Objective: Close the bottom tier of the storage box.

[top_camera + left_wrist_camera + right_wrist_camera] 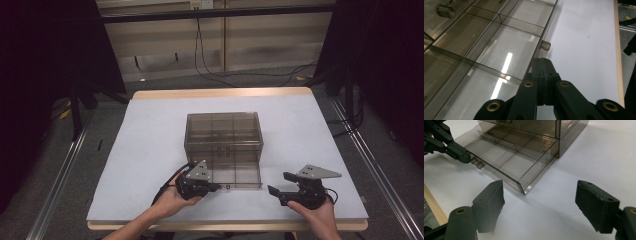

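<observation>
My left gripper (214,187) sits low and left of centre in the high view, its jaws pressed together on the small clear handle (545,45) at the front edge of the pulled-out drawer (235,172). In my left gripper view the jaw tips cover most of that handle, so only its far end shows past them. My right gripper (281,184) rests at the lower right of the high view, jaws spread wide with nothing between them, apart from the drawer; in the right gripper view its pads (489,202) frame bare surface just short of the drawer's near corner (522,187).

The drawer is divided into compartments and comes out of a smoky transparent box (223,131) at the centre of the frame. Whether anything lies in the compartments is hard to make out through the glare.

The table (150,145) is white with a pale wooden edge. Beyond it, cables (210,70) trail over a grey floor, with dark curtains (45,60) at both sides.
</observation>
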Demonstrator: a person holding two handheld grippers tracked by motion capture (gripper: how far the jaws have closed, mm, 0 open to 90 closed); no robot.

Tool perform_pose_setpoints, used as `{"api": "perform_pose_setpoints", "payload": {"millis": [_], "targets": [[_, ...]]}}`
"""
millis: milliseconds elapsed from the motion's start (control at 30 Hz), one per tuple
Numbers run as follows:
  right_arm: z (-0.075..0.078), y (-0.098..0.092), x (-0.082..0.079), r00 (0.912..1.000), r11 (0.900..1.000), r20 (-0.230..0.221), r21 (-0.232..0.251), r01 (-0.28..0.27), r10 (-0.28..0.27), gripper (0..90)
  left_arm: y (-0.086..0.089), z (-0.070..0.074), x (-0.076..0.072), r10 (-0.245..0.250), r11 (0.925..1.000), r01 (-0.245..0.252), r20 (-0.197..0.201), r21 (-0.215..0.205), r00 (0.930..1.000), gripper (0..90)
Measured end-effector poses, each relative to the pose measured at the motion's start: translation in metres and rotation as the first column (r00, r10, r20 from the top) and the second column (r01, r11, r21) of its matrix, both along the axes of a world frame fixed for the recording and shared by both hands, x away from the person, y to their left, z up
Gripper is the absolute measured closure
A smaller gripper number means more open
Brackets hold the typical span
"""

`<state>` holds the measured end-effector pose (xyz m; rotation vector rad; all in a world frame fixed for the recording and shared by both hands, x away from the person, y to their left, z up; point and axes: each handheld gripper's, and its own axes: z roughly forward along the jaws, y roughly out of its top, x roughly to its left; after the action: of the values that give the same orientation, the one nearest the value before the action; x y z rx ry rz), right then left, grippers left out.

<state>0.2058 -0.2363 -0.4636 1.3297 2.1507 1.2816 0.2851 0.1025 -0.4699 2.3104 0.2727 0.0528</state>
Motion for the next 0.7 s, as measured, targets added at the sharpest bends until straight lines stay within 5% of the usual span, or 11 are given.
{"api": "perform_pose_setpoints", "payload": {"millis": [700], "targets": [[-0.0003, 0.0001, 0.0007, 1.0, 1.0, -0.004, -0.001, 0.0, 0.0, 22.7, -0.0044, 0.0002, 0.0032, 0.024, 0.9997, -0.024, 0.005, -0.009, 0.9997, 90.0]]}}
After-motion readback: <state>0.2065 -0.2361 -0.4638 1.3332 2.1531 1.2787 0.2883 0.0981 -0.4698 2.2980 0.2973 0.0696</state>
